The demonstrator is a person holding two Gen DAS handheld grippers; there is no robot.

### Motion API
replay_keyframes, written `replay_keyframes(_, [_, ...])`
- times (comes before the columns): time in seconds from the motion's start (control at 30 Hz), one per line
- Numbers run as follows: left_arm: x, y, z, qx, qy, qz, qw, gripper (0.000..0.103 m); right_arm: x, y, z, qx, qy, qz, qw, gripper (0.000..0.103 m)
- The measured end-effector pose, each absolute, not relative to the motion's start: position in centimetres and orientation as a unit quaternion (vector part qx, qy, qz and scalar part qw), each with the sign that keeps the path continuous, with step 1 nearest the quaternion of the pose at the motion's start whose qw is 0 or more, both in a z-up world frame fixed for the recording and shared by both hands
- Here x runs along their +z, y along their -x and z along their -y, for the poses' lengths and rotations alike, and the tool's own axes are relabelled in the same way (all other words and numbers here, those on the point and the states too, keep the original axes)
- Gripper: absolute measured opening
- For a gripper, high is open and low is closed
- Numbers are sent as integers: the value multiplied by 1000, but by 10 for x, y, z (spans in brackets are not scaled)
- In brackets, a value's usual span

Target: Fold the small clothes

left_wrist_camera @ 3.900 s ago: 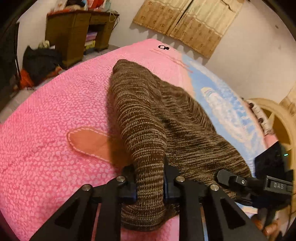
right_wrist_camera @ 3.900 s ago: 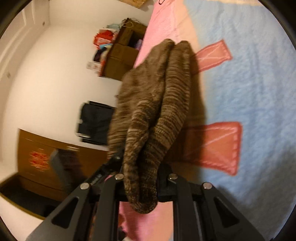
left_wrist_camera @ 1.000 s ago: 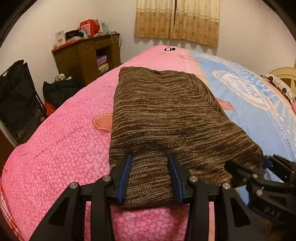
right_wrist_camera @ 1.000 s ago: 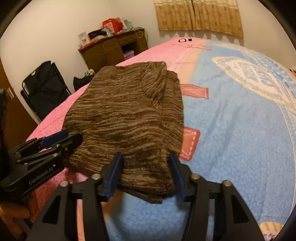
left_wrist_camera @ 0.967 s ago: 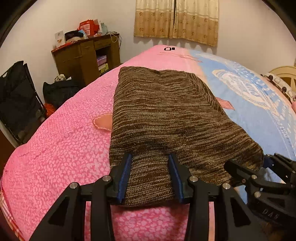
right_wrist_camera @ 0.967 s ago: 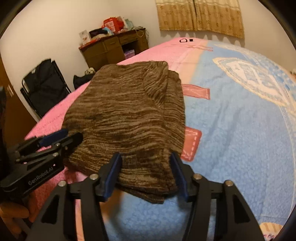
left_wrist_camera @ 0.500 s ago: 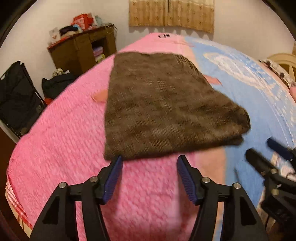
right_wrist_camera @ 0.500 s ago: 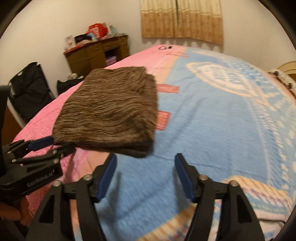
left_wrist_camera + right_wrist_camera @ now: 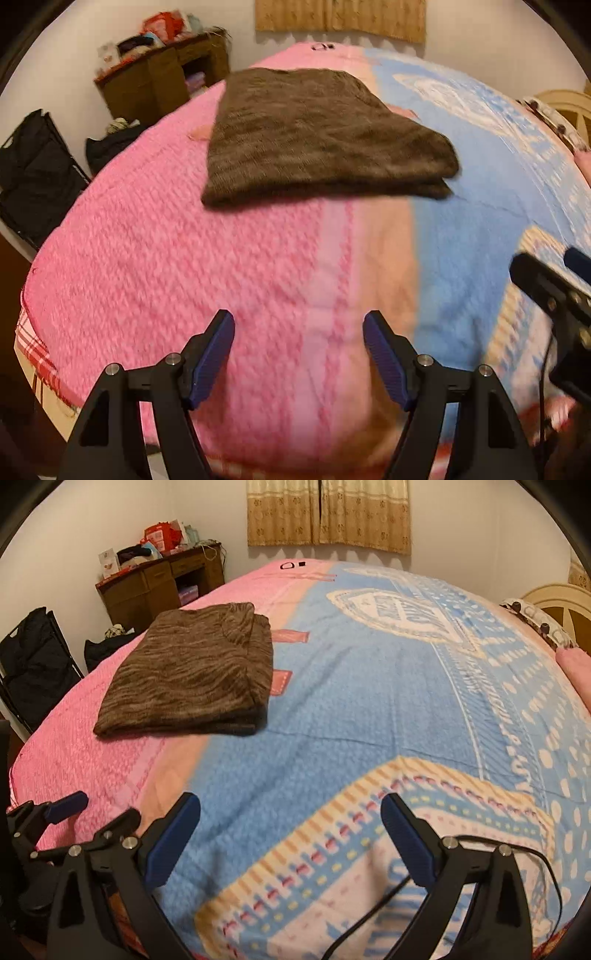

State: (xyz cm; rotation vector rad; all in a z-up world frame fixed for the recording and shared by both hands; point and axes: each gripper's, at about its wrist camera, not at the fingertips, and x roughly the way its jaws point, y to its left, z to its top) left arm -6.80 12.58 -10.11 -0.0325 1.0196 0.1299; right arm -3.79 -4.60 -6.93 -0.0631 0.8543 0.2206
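Note:
A brown knitted garment (image 9: 317, 136) lies folded into a flat rectangle on the pink and blue blanket (image 9: 258, 266); it also shows in the right wrist view (image 9: 192, 679) at the left. My left gripper (image 9: 299, 328) is open and empty, well back from the garment's near edge. My right gripper (image 9: 290, 805) is open and empty over the blue part of the blanket (image 9: 369, 701), to the right of the garment. The right gripper shows at the right edge of the left wrist view (image 9: 554, 291), and the left gripper at the lower left of the right wrist view (image 9: 77, 816).
A wooden desk (image 9: 159, 587) with clutter stands by the far left wall. Black bags and a folding rack (image 9: 33, 664) stand on the floor at the left. A curtain (image 9: 328, 513) hangs on the far wall. A headboard (image 9: 554, 605) is at the right. A black cable (image 9: 388, 904) trails below the right gripper.
Both grippers opened, let go of the garment and pulled back from it. The garment now lies flat on the blanket, farther from both grippers.

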Motion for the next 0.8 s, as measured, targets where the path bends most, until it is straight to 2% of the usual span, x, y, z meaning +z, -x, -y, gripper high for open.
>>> replay_keyframes(0.1, [-87, 78, -124, 59, 13, -480, 875, 73, -62, 50, 49, 104, 35, -406, 907, 100])
replay_keyframes(0.23, [-54, 90, -116, 79, -21, -428, 900, 73, -41, 66, 58, 109, 18, -386, 916, 100])
replay_keyframes(0.47, [2, 117, -95, 91, -76, -328, 937, 74, 16, 106, 72, 95, 2, -278, 956, 103])
replay_keyframes(0.57, [14, 121, -93, 92, -84, -310, 942, 75, 37, 125, 77, 86, -3, -225, 970, 103])
replay_keyframes(0.8, [29, 140, -96, 80, -37, -277, 957, 75, 62, 154, 82, 77, -13, -122, 990, 103])
